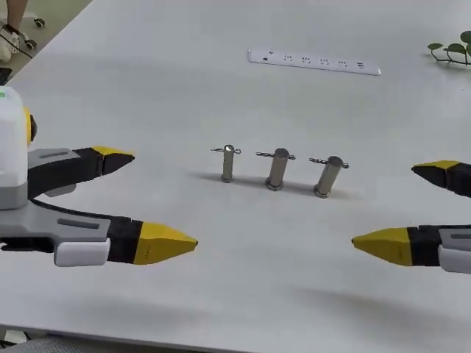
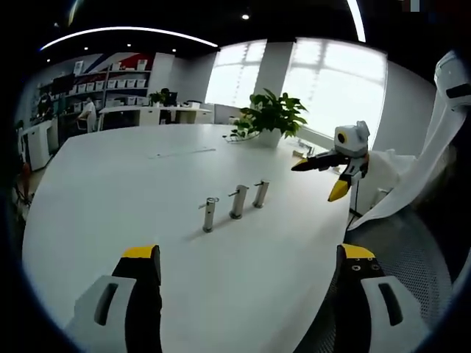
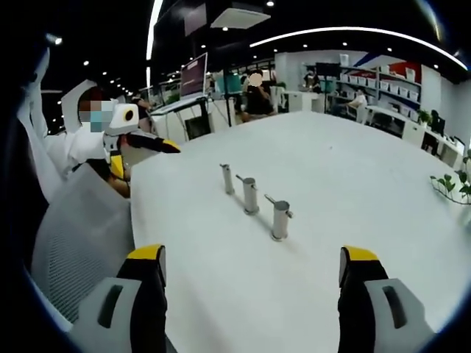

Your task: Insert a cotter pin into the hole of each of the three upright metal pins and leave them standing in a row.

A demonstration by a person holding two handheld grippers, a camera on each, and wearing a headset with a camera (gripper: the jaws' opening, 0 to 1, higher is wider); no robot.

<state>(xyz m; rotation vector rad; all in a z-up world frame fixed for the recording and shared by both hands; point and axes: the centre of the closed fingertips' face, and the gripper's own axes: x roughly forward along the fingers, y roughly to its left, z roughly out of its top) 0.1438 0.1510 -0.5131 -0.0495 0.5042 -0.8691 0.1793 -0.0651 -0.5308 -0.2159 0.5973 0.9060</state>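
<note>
Nearest you, the left gripper [image 1: 146, 202] hovers over the near left of the white table [image 1: 257, 287] with its yellow-tipped jaws spread wide and nothing between them. The right gripper [image 1: 386, 206] mirrors it at the near right, also released and empty. Between and a little beyond them, near the middle of the table, three metal pins stand in a row running left to right: the left pin [image 1: 227, 165], the middle pin [image 1: 277, 170] and the right pin [image 1: 327, 178], each apart from its neighbour. Each already carries a thin cotter pin [image 1: 275, 155] through a hole near its top. Expect the pins to be stiff, smooth steel, light, and easy to topple on their small flared bases. If you must touch one, close on the plain shaft below the crosswise wire, squarely and gently. The cotter pins look like fine wire that would bend or slide out if nudged, so keep clear of them. The long axis of each metal pin runs up from the table. The right pin seems to lean with its top toward the right, though that may be lens distortion. The cotter pins lie level, roughly along the row. Farther back lie a white power strip [image 1: 315, 62] and, at the far right edge, a green plant [image 1: 452, 50].
</note>
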